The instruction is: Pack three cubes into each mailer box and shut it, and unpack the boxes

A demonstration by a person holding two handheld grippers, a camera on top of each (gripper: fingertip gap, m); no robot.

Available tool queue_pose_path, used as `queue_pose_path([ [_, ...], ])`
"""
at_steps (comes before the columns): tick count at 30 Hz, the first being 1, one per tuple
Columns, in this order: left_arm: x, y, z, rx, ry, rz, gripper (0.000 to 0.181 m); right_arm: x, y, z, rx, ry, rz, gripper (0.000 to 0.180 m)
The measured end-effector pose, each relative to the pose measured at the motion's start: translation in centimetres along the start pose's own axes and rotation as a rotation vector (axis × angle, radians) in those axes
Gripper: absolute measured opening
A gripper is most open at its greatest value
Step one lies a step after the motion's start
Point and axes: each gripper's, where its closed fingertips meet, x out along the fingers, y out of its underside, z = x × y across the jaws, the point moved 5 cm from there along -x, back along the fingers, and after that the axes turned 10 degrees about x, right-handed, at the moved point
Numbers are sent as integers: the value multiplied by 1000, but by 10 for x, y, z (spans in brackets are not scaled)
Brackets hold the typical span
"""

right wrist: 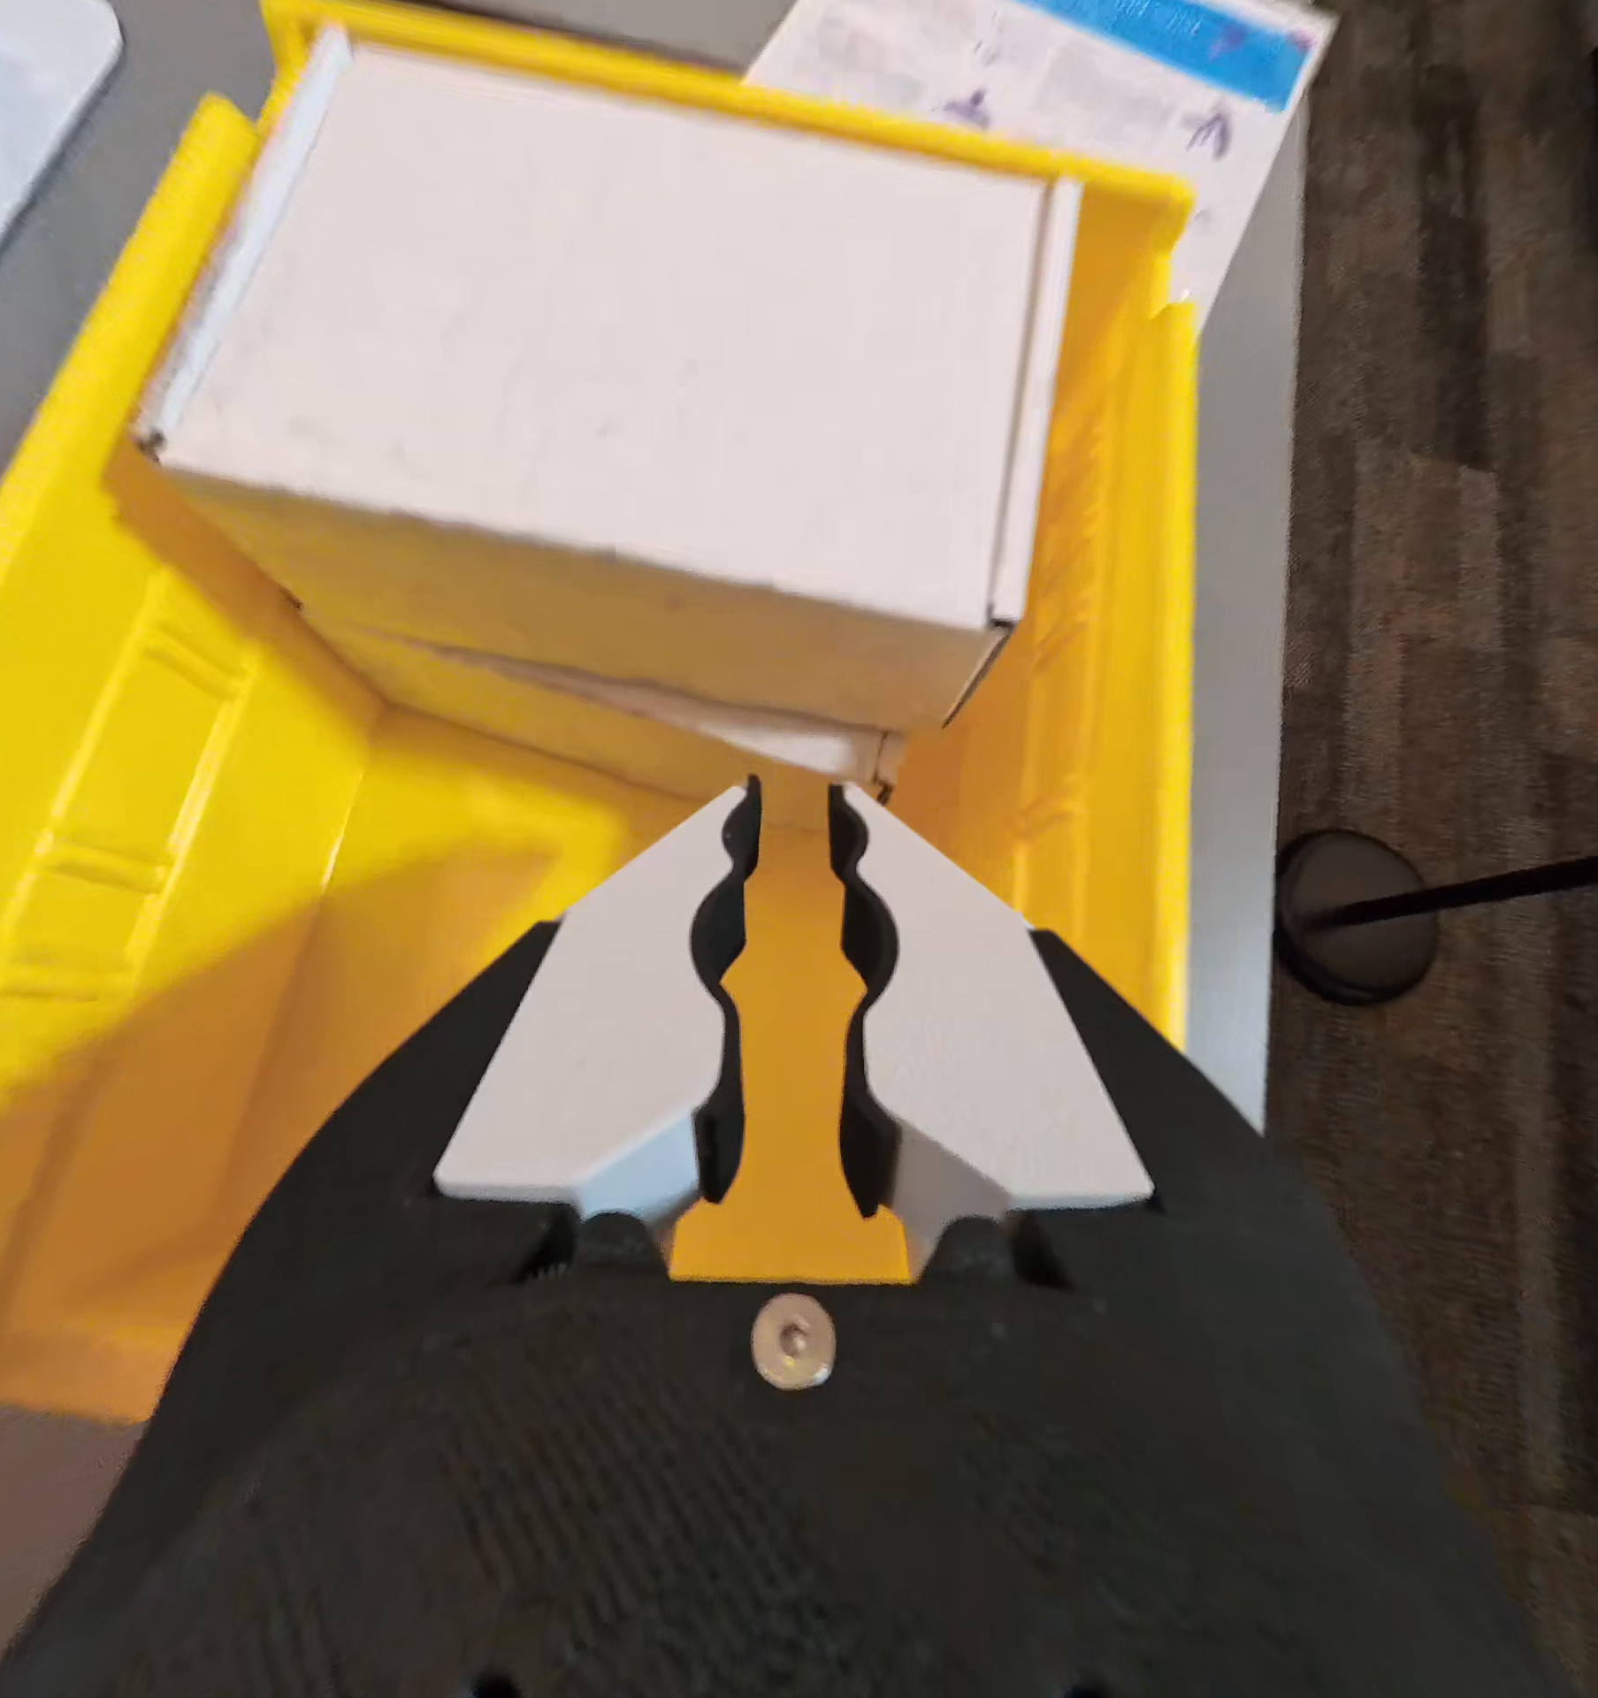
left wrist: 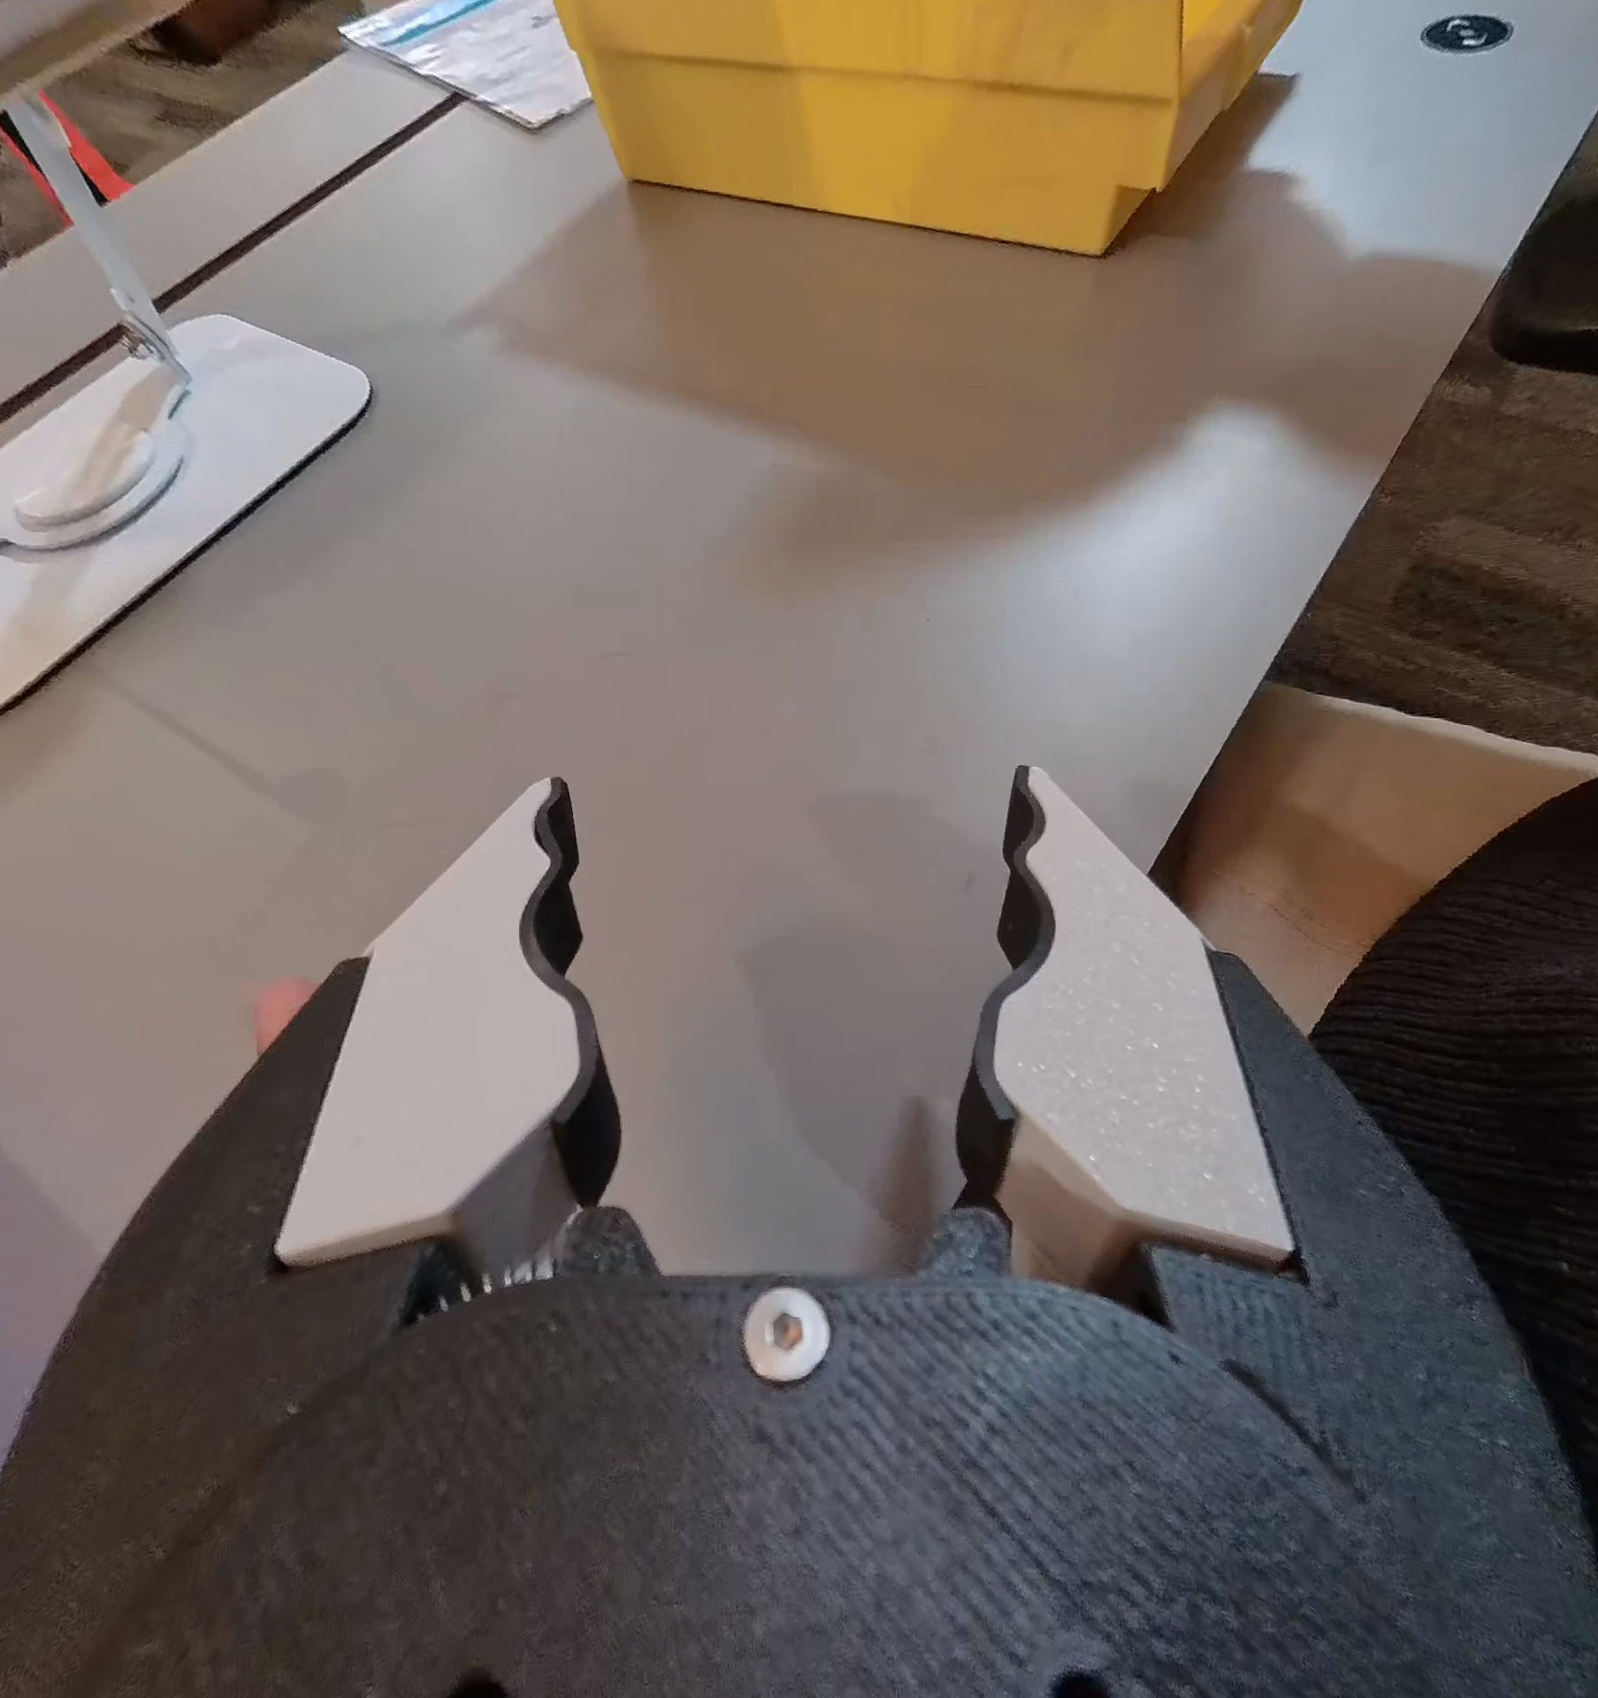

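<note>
I am holding my left gripper (left wrist: 790, 809) low over the bare counter (left wrist: 685, 570), its fingers (left wrist: 464, 992) spread wide apart with nothing between them. My right gripper (right wrist: 795, 799) is hovering inside the yellow bin (right wrist: 179, 827), its fingers (right wrist: 611, 1011) drawn close together with a narrow gap; only the bin's yellow floor shows through that gap, so they are gripping nothing. Just past the tips, the lower white mailer box (right wrist: 776, 735) is peeking out, and the upper mailer box (right wrist: 593, 367) is sitting askew on top of it, both shut and filling the far half of the bin. From the left side, the bin (left wrist: 868, 138) is standing well ahead of me, near the monitor stand (left wrist: 133, 478). I judge the risk to be in the reach: with my right fingers this narrow, they are likely to jab the lower box's corner rather than straddle it, and the crooked upper box could slide off or jam against the bin wall.
</note>
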Motion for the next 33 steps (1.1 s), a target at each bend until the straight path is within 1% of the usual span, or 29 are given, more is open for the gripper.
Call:
queue_pose_path([
  [4,0,-3,0,-12,4,-11,93,19,12,-2,-61,84,79,11],
  [8,0,-4,1,-8,-9,-13,93,35,5,-7,-107,188,37,10],
  [12,0,-2,1,0,-12,-5,93,41,4,-5,-163,226,47,9],
  [15,0,-1,1,3,-16,-3,93,37,9,12,-150,117,67,15],
  [20,1,1,2,-23,0,-6,93,30,6,43,-119,-53,42,14],
  [24,1,-1,2,-16,-8,-10,93,33,3,69,-103,-177,33,14],
  [27,1,1,2,-14,-6,-6,93,39,1,80,-83,-216,18,12],
  [29,2,1,1,-10,-7,-2,93,40,-1,80,-74,-205,-2,9],
  [33,1,1,2,-8,-16,-6,92,35,-1,82,-83,-205,-19,14],
])
